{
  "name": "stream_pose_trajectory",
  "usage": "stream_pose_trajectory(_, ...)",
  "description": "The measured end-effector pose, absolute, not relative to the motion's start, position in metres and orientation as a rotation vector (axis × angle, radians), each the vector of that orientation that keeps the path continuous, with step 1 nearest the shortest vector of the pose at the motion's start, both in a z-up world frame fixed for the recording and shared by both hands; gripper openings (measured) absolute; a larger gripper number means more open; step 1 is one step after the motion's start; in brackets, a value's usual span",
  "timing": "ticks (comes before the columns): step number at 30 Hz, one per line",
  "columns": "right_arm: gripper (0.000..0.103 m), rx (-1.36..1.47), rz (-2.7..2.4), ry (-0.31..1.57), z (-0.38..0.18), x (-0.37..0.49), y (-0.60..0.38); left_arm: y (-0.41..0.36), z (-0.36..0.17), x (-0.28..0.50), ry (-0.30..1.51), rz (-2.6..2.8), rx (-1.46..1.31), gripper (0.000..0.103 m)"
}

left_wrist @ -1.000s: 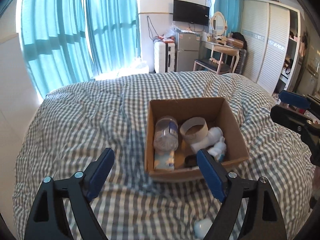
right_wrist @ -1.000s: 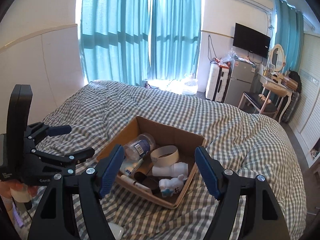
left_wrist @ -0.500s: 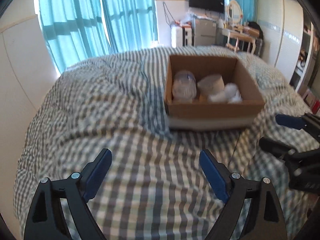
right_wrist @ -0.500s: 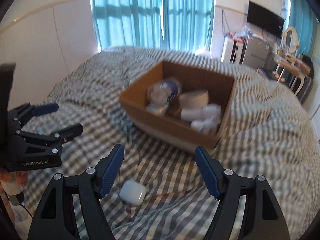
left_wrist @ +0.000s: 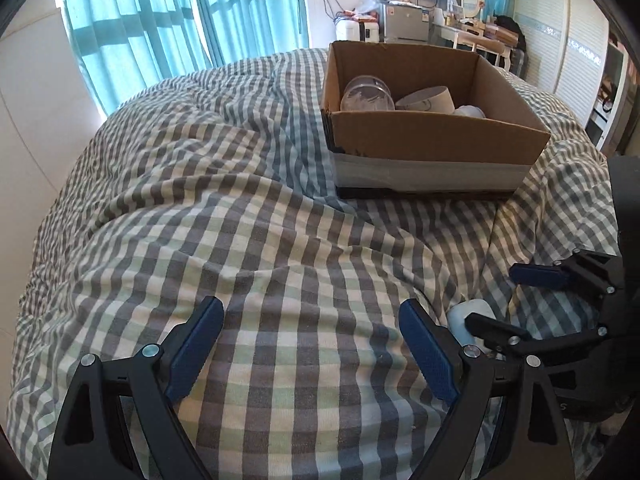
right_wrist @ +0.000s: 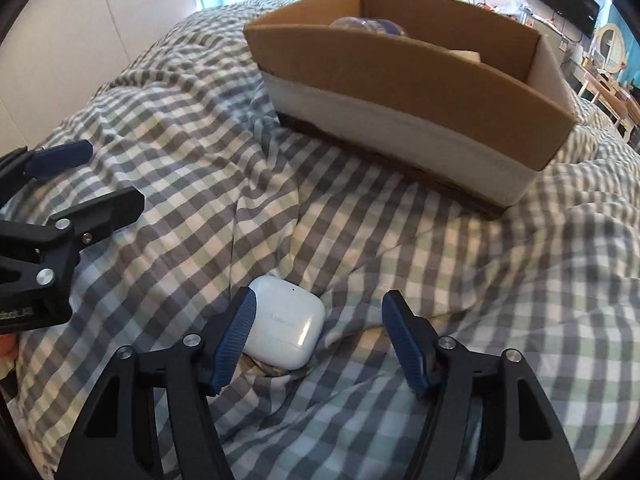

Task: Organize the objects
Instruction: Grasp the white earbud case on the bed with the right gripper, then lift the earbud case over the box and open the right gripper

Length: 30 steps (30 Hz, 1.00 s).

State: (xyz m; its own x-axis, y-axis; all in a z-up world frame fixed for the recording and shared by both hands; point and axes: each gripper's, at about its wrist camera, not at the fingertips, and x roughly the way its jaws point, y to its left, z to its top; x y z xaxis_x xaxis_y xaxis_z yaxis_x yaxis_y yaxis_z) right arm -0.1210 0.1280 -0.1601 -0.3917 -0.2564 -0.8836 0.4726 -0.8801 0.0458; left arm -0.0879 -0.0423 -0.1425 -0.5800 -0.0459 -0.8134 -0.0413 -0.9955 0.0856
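Our right gripper is spread wide around the white earbud case on the checked duvet

The case lies in a fold just beside our left-hand pad, possibly touching it, well short of the cardboard box; our left gripper hangs released over bare duvet, grasping nothing, and the box already holds a clear bottle and a tape roll
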Motion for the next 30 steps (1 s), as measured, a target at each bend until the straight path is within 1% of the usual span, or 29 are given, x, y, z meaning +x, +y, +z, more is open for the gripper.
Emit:
stream_pose_trajectory(3,0.065,1.415,-2.242,0.272,-0.165,-0.122,0.126,-0.045,-0.144,-0.090,-0.134,-2.785,1.447,0.092)
stream_pose_trajectory(9,0.063,1.447,-2.199,0.331,-0.177,-0.117,0.118,-0.045,-0.144,-0.089,-0.131,-2.788,1.445,0.092)
stream_pose_trajectory(10,0.062,1.454,-2.196,0.338,-0.179,-0.117,0.118,-0.045,-0.144,-0.089,-0.131,-2.786,1.445,0.092)
stream_pose_trajectory(11,0.056,1.452,-2.194,0.343,-0.179,-0.116,0.117,-0.045,-0.144,-0.089,-0.132,-2.785,1.443,0.092)
stream_pose_trajectory(12,0.054,1.447,-2.193,0.353,-0.178,-0.114,0.117,-0.044,-0.144,-0.088,-0.135,-2.785,1.438,0.092)
stream_pose_trajectory(16,0.054,1.423,-2.210,0.372,-0.174,-0.107,0.116,-0.042,-0.143,-0.084,-0.156,-2.776,1.430,0.092)
stream_pose_trajectory(24,0.054,1.368,-2.249,0.274,-0.152,-0.088,0.137,-0.034,-0.139,-0.076,-0.219,-2.758,1.411,0.092)
stream_pose_trajectory(30,0.054,1.300,-2.301,0.262,-0.127,-0.079,0.147,-0.029,-0.130,-0.065,-0.214,-2.767,1.391,0.092)
